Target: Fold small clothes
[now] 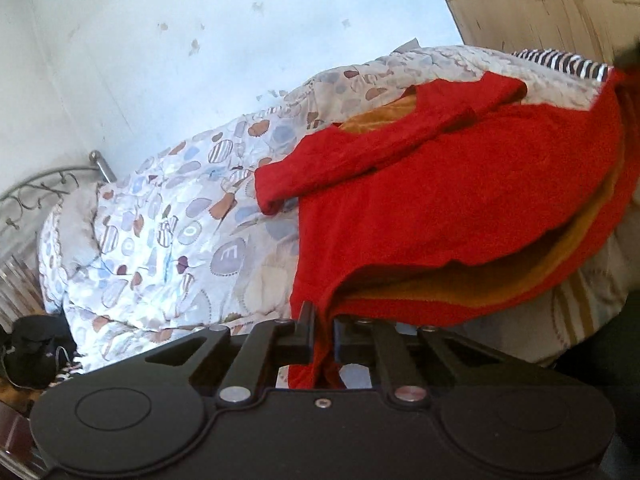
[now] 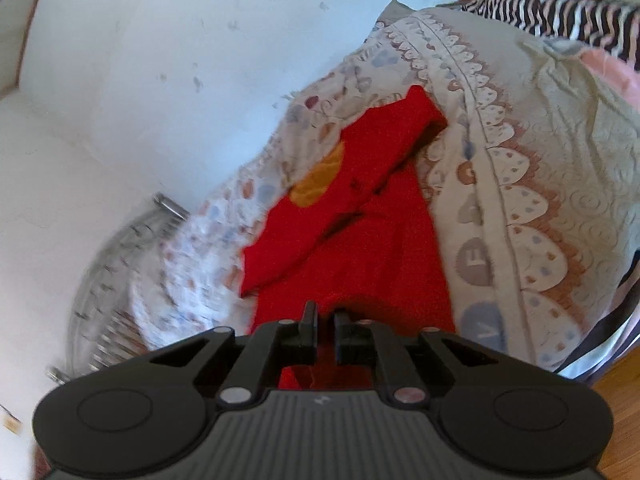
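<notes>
One patterned quilt (image 1: 168, 216) covers the bed; on it lies one red garment (image 1: 460, 200) with an orange lining. Two grippers: the left gripper (image 1: 322, 320) pinches its hem, the right gripper (image 2: 325, 320) stands slightly parted over red cloth.

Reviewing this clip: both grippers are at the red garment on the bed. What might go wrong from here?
1. The left gripper pinches only a thin edge of the red garment; it may slip out when lifted.
2. The right gripper shows a gap between its fingers, so its hold looks weak and that corner may drop.
3. One sleeve lies folded across the body; lifting could bunch it and spoil the fold.
</notes>
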Demonstrator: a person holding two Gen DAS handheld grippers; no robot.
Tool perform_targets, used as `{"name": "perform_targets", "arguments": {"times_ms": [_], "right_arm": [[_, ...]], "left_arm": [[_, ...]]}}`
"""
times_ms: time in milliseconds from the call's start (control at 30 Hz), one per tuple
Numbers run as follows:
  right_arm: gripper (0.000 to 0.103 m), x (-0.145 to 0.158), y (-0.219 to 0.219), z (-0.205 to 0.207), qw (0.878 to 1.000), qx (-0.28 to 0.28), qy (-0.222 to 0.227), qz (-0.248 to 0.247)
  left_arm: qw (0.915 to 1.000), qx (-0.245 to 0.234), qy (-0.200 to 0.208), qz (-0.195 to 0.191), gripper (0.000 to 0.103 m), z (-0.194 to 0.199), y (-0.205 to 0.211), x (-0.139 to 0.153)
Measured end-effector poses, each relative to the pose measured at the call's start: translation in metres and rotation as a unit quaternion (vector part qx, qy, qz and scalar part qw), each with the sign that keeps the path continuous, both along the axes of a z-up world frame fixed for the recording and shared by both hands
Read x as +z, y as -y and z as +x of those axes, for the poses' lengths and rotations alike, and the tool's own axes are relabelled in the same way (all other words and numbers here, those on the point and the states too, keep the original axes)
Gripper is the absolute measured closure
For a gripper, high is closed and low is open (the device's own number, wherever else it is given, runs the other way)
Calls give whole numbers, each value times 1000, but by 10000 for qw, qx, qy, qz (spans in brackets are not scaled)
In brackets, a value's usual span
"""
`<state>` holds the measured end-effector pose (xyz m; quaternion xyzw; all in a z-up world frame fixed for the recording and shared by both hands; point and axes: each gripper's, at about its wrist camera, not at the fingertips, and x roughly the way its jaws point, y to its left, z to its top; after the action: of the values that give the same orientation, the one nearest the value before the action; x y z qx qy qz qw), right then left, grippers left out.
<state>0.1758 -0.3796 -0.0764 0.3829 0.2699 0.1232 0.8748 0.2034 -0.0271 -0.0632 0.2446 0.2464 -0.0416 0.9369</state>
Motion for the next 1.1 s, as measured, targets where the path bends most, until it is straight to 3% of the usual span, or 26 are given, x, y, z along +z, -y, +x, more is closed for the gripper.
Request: {"name": "perform_targets", "arguments": {"times_ms": [33,167,267,367,467,600,667,733,900,933,1000,1033,1067,1100], "right_arm": [[86,-1,-1,0,9999,19,-25,-153],[50,-3,-2,-8,9978,187,-18,-636],[32,0,-1,-19,9930,246,67,-1156],[21,5,-5,-33,9806,407,305,-1895],[15,10,-22,-44,9469,677,597,-3086],[15,6,-52,-50,8764,1086,1005,-4584],[16,4,-61,-50,8533,1256,1232,-4909],[20,5,-66,-44,8397,1365,1406,-5065],[31,13,-71,-27,8274,1584,1700,-5113],[36,15,-72,-23,8247,1643,1739,-5126],[57,17,-72,-15,8247,1787,1724,-5081],[79,17,-72,-12,8269,1895,1680,-5021],[91,17,-71,-10,8300,1951,1634,-4964],[92,17,-69,-10,8335,1953,1617,-4908]], "left_arm": [[10000,0,-37,-37,95,4,-1,2],[9997,19,-163,-169,96,7,3,4],[9994,59,-211,-252,96,9,4,5],[9992,67,-231,-309,96,14,3,7],[9994,47,-222,-275,96,16,3,9],[9994,33,-228,-241,96,17,3,9],[9994,38,-239,-243,96,17,2,9],[9994,33,-240,-236,96,16,2,9],[9995,-7,-237,-207,96,12,2,9],[9995,-16,-233,-199,96,11,2,10],[9996,-32,-225,-192,96,10,2,10],[9996,-35,-224,-191,96,9,2,10],[9996,-31,-226,-195,96,9,2,11],[9995,-32,-227,-201,96,9,2,11]]}}
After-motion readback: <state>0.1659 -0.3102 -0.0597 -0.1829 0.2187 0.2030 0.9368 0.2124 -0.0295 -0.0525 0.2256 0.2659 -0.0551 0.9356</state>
